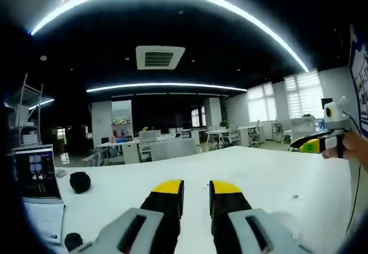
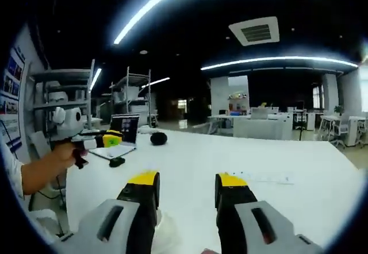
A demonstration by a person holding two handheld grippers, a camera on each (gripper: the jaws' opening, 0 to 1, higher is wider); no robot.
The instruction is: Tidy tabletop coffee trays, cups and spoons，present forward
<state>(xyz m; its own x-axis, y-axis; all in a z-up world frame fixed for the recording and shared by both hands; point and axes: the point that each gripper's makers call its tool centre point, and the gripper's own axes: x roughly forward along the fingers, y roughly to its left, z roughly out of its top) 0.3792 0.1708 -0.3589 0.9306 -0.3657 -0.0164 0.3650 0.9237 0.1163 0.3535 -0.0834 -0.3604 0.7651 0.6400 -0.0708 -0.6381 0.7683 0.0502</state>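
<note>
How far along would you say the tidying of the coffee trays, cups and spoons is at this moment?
Nothing looks done yet. The left gripper and right gripper are both raised over the white table with jaws apart and nothing between them. No tray, cup or spoon can be seen; the table carries a laptop and a black round object. The whole job seems left.

left gripper (image 1: 196, 192): grey bodies, black jaws, yellow tips
right gripper (image 2: 187, 185): same colours, black slots
sleeve (image 2: 8, 163): white, at 9 o'clock
</note>
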